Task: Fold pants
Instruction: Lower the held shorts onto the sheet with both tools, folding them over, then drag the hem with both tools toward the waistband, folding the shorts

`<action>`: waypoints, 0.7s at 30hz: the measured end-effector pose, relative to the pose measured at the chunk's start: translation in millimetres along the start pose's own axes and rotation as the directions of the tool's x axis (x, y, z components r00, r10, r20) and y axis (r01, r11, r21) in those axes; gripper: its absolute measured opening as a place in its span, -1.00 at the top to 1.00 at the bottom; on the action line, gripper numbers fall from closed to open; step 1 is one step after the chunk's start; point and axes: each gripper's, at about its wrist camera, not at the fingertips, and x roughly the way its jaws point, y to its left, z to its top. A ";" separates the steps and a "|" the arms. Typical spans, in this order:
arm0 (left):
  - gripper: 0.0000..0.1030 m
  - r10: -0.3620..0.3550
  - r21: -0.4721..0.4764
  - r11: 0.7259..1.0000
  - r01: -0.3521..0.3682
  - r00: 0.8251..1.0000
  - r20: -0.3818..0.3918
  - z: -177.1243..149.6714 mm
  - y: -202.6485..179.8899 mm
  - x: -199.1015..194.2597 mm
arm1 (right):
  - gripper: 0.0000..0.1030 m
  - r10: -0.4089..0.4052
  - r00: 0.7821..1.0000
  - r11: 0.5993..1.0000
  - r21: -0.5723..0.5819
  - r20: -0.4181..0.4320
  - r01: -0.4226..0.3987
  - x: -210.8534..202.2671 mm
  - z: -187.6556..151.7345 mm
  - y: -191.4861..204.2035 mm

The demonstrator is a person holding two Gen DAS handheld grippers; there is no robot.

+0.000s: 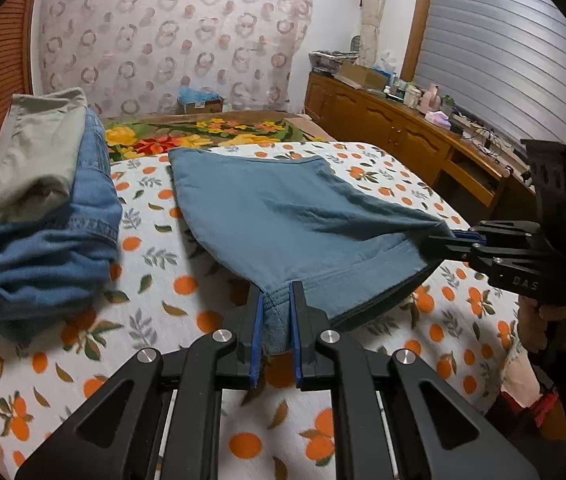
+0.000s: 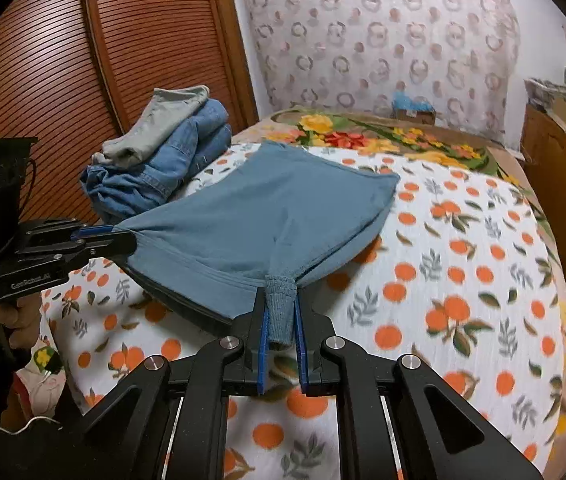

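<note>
Blue-grey pants [image 1: 283, 216] lie on the orange-print bed cover, their near edge lifted off it and stretched between both grippers. My left gripper [image 1: 277, 300] is shut on a bunched corner of the pants. My right gripper [image 2: 281, 300] is shut on the other near corner. In the left wrist view the right gripper [image 1: 449, 240] shows at the right, clamped on the cloth. In the right wrist view the left gripper [image 2: 123, 238] shows at the left, and the pants [image 2: 275, 216] spread away to the far side.
A stack of folded clothes, khaki on denim [image 1: 43, 200], sits on the bed at the left, also in the right wrist view [image 2: 163, 148]. A wooden cabinet [image 1: 403, 136] with clutter runs along the right. A slatted wooden door [image 2: 63, 80] stands left of the bed.
</note>
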 end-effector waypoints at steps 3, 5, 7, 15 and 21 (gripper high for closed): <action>0.76 -0.013 -0.007 1.000 0.013 1.000 -0.011 -9.5 -3.3 0.3 | 0.79 -0.002 1.000 1.000 0.022 -0.011 0.002 -0.6 -4.4 0.0; 0.76 -0.016 -0.009 1.000 0.016 1.000 -0.021 -15.5 -3.6 1.4 | 0.79 -0.002 1.000 0.999 0.033 -0.021 0.003 -0.8 -8.1 1.3; 0.76 -0.020 -0.014 1.000 0.020 0.999 -0.029 -21.5 -4.5 1.8 | 0.79 -0.005 1.000 0.999 0.041 -0.027 0.006 -0.2 -10.2 2.6; 0.76 -0.025 -0.020 0.999 0.025 0.999 -0.025 -34.1 -9.3 -11.7 | 0.78 0.015 1.000 0.998 0.065 -0.010 -0.015 -9.2 -28.0 8.1; 0.75 -0.008 -0.014 1.000 0.008 1.000 -0.019 -37.3 -14.4 -17.7 | 0.78 0.019 1.000 0.998 0.062 0.010 -0.020 -16.6 -34.1 9.6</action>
